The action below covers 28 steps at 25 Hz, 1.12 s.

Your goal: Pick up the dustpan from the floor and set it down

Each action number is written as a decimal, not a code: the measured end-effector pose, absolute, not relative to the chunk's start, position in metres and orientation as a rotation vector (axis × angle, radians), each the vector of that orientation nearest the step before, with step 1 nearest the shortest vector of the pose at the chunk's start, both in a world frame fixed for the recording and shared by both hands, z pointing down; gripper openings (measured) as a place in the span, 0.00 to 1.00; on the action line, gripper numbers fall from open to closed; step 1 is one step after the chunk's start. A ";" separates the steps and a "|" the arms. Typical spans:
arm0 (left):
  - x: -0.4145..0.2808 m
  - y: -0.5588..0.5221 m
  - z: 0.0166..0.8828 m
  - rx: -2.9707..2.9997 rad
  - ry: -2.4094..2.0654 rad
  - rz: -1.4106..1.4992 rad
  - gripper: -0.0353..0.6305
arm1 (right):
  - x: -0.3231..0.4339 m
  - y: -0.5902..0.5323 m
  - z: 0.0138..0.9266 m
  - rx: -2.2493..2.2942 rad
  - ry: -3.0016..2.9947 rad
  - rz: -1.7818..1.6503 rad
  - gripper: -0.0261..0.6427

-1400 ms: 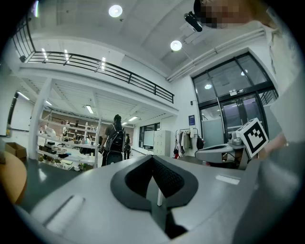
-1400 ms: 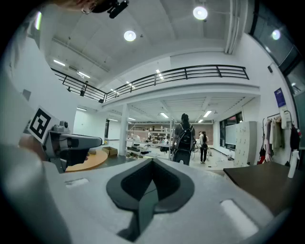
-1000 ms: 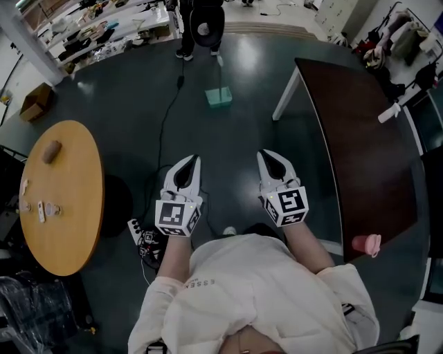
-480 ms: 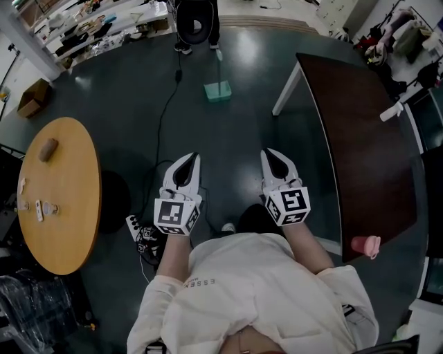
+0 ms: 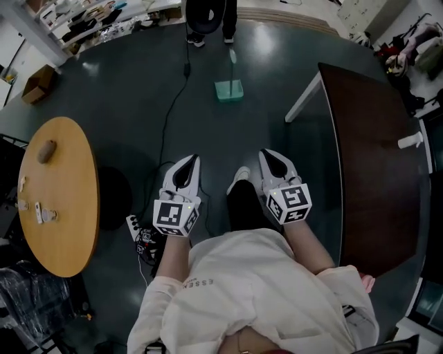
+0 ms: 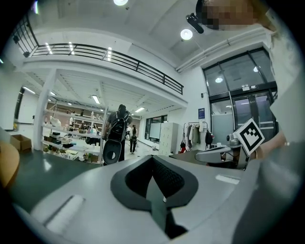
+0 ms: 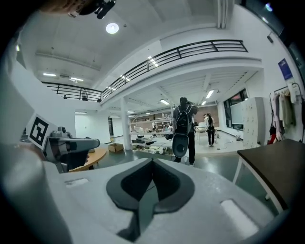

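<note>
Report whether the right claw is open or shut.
Shut: the right claw shows its jaws meeting at the tips, nothing between them.

The head view looks steeply down from above the wearer's shoulders, with the standing person (image 5: 205,14) far ahead at its top edge. The left gripper view rides close behind the left tool (image 6: 153,158) and the right gripper view close behind the right tool (image 7: 152,162), both low and facing roughly level toward that person. All three views share that person, and the dark counter (image 5: 374,159) right of that person shows in the head and right gripper views.
</note>
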State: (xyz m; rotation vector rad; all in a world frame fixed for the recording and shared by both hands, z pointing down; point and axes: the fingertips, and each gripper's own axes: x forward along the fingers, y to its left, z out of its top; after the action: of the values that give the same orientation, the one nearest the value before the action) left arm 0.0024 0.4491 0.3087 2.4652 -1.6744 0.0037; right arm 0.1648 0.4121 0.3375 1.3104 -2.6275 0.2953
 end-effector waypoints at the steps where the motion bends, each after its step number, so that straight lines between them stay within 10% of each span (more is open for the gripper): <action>1: -0.002 0.430 0.310 2.458 -1.686 -0.004 0.07 | 0.162 0.391 0.340 1.295 -2.630 0.302 0.03; 28: -0.052 0.003 0.373 2.337 -1.624 0.044 0.07 | 0.112 -0.035 0.407 1.314 -2.380 0.466 0.03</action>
State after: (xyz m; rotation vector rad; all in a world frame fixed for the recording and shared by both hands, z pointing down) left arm -0.0523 0.0026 0.3733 2.3371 -1.6244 0.0437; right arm 0.1120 -0.0353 0.4070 1.3144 -2.3795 0.4663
